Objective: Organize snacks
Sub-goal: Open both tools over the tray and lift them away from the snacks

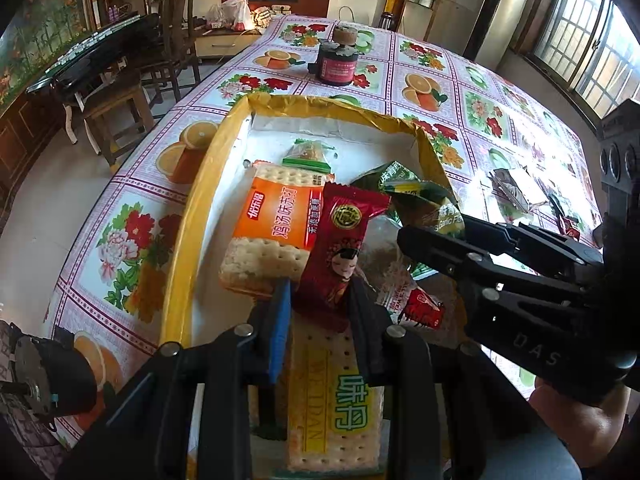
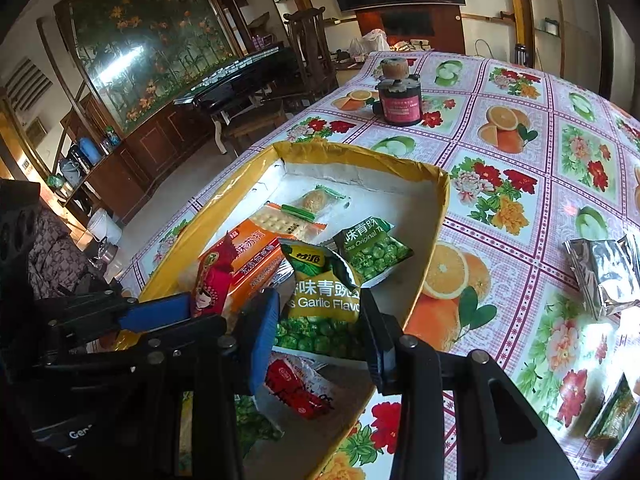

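your left gripper [image 1: 320,304] pinches the red snack packet [image 1: 340,248] over the yellow-rimmed box [image 1: 180,260] — jaws narrow. your right gripper [image 2: 320,320] clamps the garlic pea bag [image 2: 324,288], jaws wider. in the box: two cracker packs, two pea bags — one held.

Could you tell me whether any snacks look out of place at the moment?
Yes: a crumpled silver foil packet lies loose on the tablecloth, outside the yellow-rimmed box that holds the others.
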Demonstrator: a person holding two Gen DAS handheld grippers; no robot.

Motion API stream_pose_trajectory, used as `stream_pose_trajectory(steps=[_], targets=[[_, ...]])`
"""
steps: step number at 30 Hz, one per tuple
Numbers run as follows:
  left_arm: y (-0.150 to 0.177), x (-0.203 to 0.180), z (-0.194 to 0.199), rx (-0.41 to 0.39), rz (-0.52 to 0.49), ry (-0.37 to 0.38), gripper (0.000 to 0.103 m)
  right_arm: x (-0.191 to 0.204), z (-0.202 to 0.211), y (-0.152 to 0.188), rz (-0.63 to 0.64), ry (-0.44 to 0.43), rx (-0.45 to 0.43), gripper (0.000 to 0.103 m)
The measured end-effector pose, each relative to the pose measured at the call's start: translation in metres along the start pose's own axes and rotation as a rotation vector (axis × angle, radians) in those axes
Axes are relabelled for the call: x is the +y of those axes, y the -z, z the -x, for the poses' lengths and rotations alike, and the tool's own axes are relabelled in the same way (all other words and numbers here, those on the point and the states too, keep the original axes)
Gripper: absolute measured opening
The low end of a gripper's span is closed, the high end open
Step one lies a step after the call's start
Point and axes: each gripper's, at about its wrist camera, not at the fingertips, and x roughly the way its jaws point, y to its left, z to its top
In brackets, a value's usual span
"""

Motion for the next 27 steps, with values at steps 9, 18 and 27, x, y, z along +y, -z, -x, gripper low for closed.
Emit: stream_pose_trajectory(steps=[9,18,27], targets=[[-0.001,0.0,-0.001,0.004,0.001,-0.012,0.032,-0.001,-0.003,0.0,0.0,-0.003,0.004,0.04],[0.0,0.001,0.002,0.0,0.008,-0.028,0.037,0.0,0.006,-0.002,0.016,0.012,-0.022,0.041],[0.003,-0.009,0.017,-0.034,-0.002,-0.042,0.062,-0.006,0.033,0.003,0.002,0.014,-0.067,0.042]])
